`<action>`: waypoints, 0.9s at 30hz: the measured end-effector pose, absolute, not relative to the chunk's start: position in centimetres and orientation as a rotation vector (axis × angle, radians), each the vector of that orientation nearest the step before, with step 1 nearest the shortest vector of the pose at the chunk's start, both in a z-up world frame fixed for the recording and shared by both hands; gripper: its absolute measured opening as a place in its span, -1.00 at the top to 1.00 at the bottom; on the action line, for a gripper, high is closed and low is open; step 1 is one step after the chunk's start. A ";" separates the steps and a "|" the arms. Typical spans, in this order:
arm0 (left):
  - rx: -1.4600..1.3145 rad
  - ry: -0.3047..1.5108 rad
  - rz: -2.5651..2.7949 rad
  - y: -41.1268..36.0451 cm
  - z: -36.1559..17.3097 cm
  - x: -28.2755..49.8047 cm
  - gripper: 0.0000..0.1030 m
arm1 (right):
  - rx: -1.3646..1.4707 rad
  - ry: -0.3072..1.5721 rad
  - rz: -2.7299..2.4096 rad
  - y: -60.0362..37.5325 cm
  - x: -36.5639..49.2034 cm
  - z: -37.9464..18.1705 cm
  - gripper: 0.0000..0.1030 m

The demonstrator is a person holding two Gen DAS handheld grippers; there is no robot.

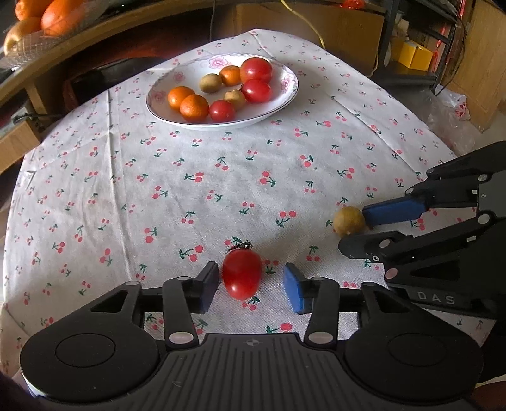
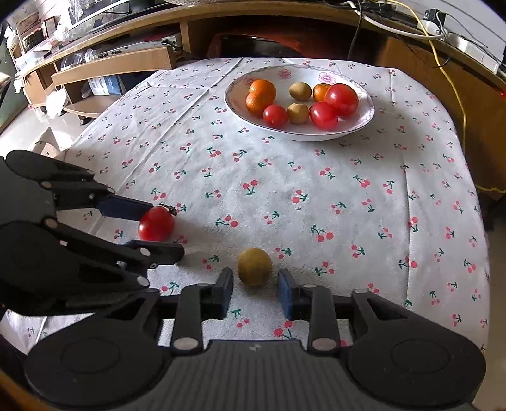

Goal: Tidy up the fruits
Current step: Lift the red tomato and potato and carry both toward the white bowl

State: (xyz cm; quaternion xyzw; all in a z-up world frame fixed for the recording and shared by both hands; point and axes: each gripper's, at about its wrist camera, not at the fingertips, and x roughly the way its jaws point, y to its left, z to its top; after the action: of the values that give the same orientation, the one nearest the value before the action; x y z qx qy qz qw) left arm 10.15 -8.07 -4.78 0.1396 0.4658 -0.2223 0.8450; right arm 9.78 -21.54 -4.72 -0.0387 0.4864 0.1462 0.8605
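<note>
A red tomato (image 1: 242, 273) lies on the cherry-print tablecloth between the spread fingers of my left gripper (image 1: 251, 287), which is open around it; the left pad is close to its side, the right pad stands apart. The same tomato (image 2: 156, 223) appears in the right wrist view with the left gripper (image 2: 158, 226) around it. A small brown kiwi (image 2: 254, 266) sits between the fingers of my open right gripper (image 2: 255, 292), touching neither pad. This kiwi (image 1: 349, 220) shows by the right gripper (image 1: 355, 230). A floral plate (image 1: 286, 80) at the far side holds tomatoes, oranges and kiwis.
The plate (image 2: 367, 106) sits near the table's far edge. Wooden shelving (image 2: 110, 60) runs behind the table, and a bowl of oranges (image 1: 44, 19) stands on it at upper left. A yellow cable (image 2: 455, 85) hangs at the right. Cardboard boxes (image 1: 335, 28) stand beyond the table.
</note>
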 end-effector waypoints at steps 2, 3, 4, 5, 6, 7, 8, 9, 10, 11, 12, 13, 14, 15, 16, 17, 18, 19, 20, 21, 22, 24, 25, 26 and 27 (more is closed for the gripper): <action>0.288 0.981 -0.462 -7.9 -4.6 10.2 -0.18 | -0.068 1.019 0.304 -21.9 9.8 -4.7 0.29; 0.284 0.979 -0.463 -7.9 -4.5 10.3 -0.19 | -0.060 1.015 0.303 -22.1 9.9 -4.6 0.29; 0.280 0.978 -0.465 -7.8 -4.5 10.3 -0.19 | -0.053 1.011 0.303 -22.2 10.0 -4.6 0.28; 0.277 0.977 -0.468 -7.8 -4.4 10.3 -0.21 | -0.049 1.008 0.305 -22.3 10.1 -4.5 0.28; 0.277 0.976 -0.471 -7.8 -4.3 10.3 -0.25 | -0.046 1.008 0.309 -22.3 10.2 -4.5 0.28; 0.280 0.976 -0.475 -7.8 -4.3 10.3 -0.27 | -0.045 1.008 0.313 -22.3 10.2 -4.5 0.28; 0.281 0.975 -0.477 -7.8 -4.3 10.3 -0.29 | -0.046 1.008 0.315 -22.3 10.3 -4.5 0.28; 0.279 0.975 -0.478 -7.8 -4.3 10.3 -0.30 | -0.048 1.010 0.319 -22.2 10.3 -4.6 0.28; 0.273 0.977 -0.478 -7.8 -4.2 10.5 -0.30 | -0.051 1.011 0.322 -22.2 10.3 -4.6 0.28; 0.274 0.978 -0.476 -8.0 -4.2 10.6 -0.29 | -0.051 1.010 0.317 -22.2 10.3 -4.7 0.28; 0.277 0.977 -0.477 -8.1 -4.2 10.7 -0.29 | -0.048 1.011 0.314 -22.3 10.4 -4.7 0.28; 0.273 0.980 -0.480 -8.1 -4.3 10.7 -0.29 | -0.043 1.012 0.315 -22.4 10.4 -4.7 0.28; 0.270 0.985 -0.485 -8.2 -4.4 10.8 -0.29 | -0.035 1.014 0.315 -22.5 10.5 -4.7 0.28; 0.272 0.989 -0.487 -8.2 -4.6 10.7 -0.25 | -0.032 1.014 0.315 -22.6 10.5 -4.7 0.28; 0.278 0.991 -0.486 -8.3 -4.7 10.6 -0.22 | -0.034 1.014 0.317 -22.5 10.5 -4.7 0.28; 0.283 0.993 -0.485 -8.3 -4.9 10.6 -0.16 | -0.039 1.016 0.319 -22.4 10.6 -4.7 0.28; 0.280 0.994 -0.485 -8.3 -4.9 10.6 -0.15 | -0.042 1.017 0.322 -22.3 10.6 -4.8 0.28; 0.275 0.995 -0.485 -8.2 -4.9 10.6 -0.14 | -0.046 1.019 0.325 -22.2 10.6 -4.8 0.28; 0.270 0.997 -0.485 -8.2 -4.8 10.6 -0.06 | -0.051 1.020 0.325 -22.0 10.6 -4.9 0.28; 0.266 0.999 -0.485 -8.1 -4.8 10.7 0.08 | -0.055 1.017 0.324 -22.0 10.6 -4.9 0.28; 0.261 1.001 -0.482 -8.0 -4.8 10.7 0.12 | -0.056 1.017 0.323 -21.9 10.6 -4.9 0.28; 0.256 1.002 -0.481 -8.0 -4.7 10.8 0.19 | -0.058 1.019 0.317 -21.8 10.7 -4.9 0.32; 0.256 1.001 -0.480 -8.0 -4.6 10.7 0.22 | -0.061 1.023 0.318 -21.7 10.8 -4.9 0.37; 0.257 0.999 -0.479 -8.0 -4.5 10.7 0.27 | -0.068 1.023 0.320 -21.6 10.8 -4.9 0.42; 0.255 0.998 -0.477 -8.0 -4.4 10.7 0.32 | -0.075 1.023 0.323 -21.4 10.7 -4.8 0.46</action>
State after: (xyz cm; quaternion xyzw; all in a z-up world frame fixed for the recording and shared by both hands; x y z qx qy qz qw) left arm 10.73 -7.96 -4.45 0.1206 0.4726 -0.2260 0.8432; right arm 10.70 -21.42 -4.82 -0.0355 0.4873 0.1540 0.8588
